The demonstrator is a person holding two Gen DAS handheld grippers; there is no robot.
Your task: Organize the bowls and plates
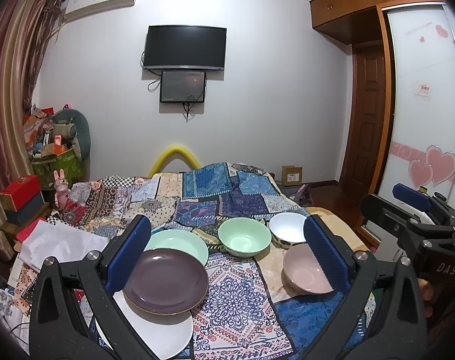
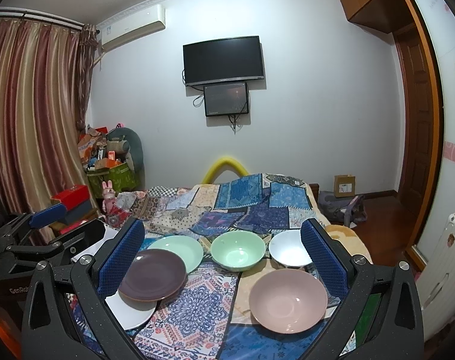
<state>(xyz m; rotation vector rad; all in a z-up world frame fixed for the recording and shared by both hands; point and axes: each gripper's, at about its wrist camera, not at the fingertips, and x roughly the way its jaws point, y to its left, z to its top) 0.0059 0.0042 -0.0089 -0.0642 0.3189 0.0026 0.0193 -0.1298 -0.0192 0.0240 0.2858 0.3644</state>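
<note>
I am holding both grippers above the near end of the bed (image 2: 257,342), and neither is carrying anything: the left gripper (image 1: 227,255) has its fingers spread wide around empty air, and the right gripper (image 2: 224,258) is standing just as wide.

I am judging the sorting as partly begun at most. At 8 o'clock the purple plate (image 2: 152,274) is overlapping the white plate (image 2: 131,312), and its far rim is lapping the green plate (image 2: 179,249) at 10 o'clock, so the plates are sitting grouped but not squared into one stack. The bowls are all lying single: the pink bowl (image 2: 287,300) nearest at 4 o'clock, the green bowl (image 2: 238,250) at 12 o'clock, the white bowl (image 2: 290,250) at 1 o'clock. Nesting them is what I am seeing as left.

For room, the patchwork cloth between plates and pink bowl is giving me an open lane. The pink bowl is sitting near the bed's right edge, with floor beyond; past the bowls the quilt is rising in folds.
</note>
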